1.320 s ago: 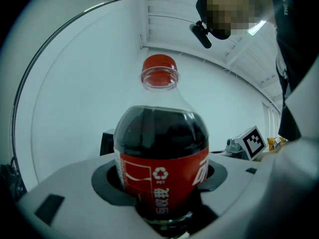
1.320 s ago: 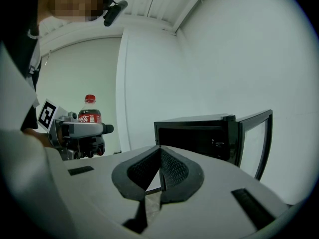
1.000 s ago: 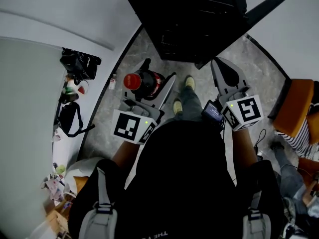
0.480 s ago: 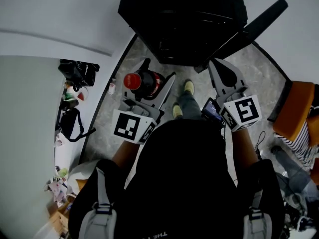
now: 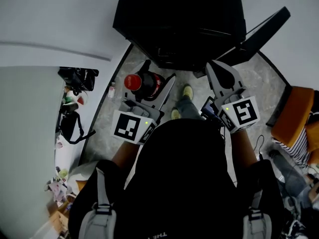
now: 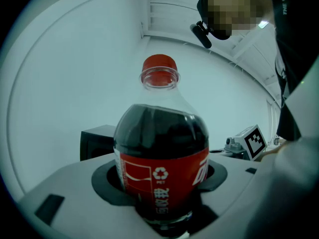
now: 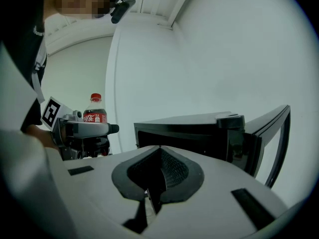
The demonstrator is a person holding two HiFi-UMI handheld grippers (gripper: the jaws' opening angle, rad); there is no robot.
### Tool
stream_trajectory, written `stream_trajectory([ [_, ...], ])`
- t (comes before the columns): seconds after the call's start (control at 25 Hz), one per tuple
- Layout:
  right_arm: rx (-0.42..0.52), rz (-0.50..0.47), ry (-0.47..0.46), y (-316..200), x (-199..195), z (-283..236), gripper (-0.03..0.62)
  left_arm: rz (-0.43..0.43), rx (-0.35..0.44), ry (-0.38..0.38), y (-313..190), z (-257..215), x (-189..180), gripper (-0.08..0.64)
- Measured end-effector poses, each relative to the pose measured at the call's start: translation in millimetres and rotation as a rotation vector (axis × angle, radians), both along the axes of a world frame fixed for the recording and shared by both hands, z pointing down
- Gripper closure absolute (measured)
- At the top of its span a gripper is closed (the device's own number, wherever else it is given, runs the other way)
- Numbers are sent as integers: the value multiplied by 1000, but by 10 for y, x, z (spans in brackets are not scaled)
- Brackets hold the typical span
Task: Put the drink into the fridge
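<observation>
Lying along the left edge of the head view, a black bag (image 5: 79, 76) and a second dark bag (image 5: 68, 124) sat among small clutter on a pale surface beside the grey marbled floor (image 5: 107, 126). Next came the left gripper (image 5: 158, 74), held out in front of the person. Its jaws stood wide and were clamped on the drink bottle (image 5: 149, 84), their dark pads pressing the red label from both sides. The bottle was upright and full of dark cola, its red cap (image 5: 132, 81) on top. It was still outside the fridge, in the air over the floor, just short of the cabinet's front left corner.

Ahead, in the middle, the black fridge (image 5: 189, 24) stood against the white wall. Its door (image 5: 259, 31) was swung open to the right, and the inside looked dark. Below it the person's two light shoes (image 5: 187, 91) showed on the floor between the grippers.

To the right, the right gripper (image 5: 213, 68) pointed toward the open fridge. Its jaws were pressed together with nothing between them, the dark pads meeting along a thin seam. At the far right stood an orange chair (image 5: 294, 118), with another person in a striped garment (image 5: 303, 144) beside it.
</observation>
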State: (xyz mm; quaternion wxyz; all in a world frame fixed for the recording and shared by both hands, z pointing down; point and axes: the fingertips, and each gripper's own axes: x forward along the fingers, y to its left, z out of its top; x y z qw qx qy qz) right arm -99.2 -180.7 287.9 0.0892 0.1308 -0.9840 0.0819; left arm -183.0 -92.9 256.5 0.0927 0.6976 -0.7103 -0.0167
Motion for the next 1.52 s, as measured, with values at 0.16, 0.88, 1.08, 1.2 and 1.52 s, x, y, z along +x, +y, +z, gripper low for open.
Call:
stream_trajectory([
  [0.16, -10, -11, -18, -110, -9, -22, 580, -2, -12, -14, -123, 4, 13, 252],
  [0.88, -36, -120, -19, -368, -107, 103, 580, -47, -78, -44, -533, 144, 23, 252],
  [1.08, -32, -101, -62, -408, -181, 20, 580, -31, -93, -47, -584, 190, 21, 252],
  [1.2, -30, -80, -56, -423, -204, 29, 580, -11, -92, -45, -611, 207, -14, 252],
  [1.52, -17, 52, -6, -437, -253, 92, 580, 119, -101, -28, -664, 342, -161, 252],
])
